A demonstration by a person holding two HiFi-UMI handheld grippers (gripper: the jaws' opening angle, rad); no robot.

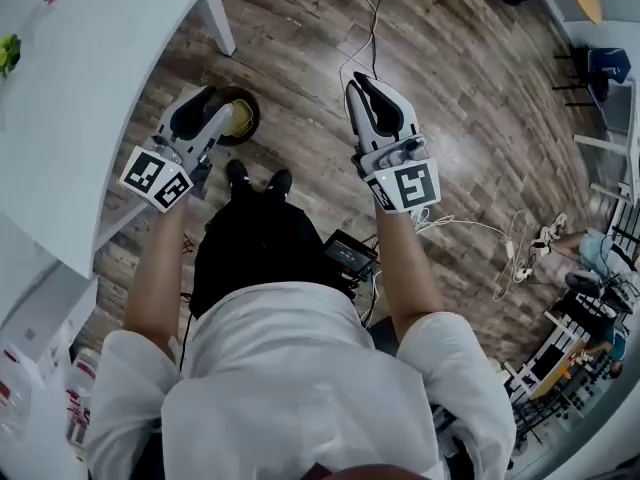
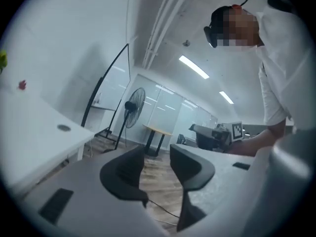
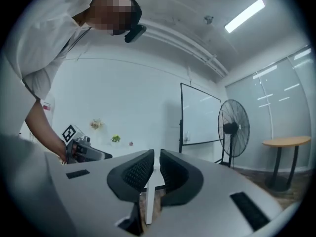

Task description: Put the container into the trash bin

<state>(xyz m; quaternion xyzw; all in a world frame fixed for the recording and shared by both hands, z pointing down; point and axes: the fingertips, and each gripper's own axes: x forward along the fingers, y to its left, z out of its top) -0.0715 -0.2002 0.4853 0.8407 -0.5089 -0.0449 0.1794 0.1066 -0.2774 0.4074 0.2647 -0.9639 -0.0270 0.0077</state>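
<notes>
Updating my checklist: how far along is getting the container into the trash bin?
Likely done: something yellowish, probably the container, sits inside the trash bin on the floor, though I can't confirm it. In hand: nothing. The left hand-held gripper is open and empty, and the right hand-held gripper is shut on nothing. Left: apparently nothing.

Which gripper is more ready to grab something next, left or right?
Left, probably. The left gripper has its jaws apart with nothing between them, and in the head view it shows over the trash bin. The right gripper has its jaws together.
</notes>
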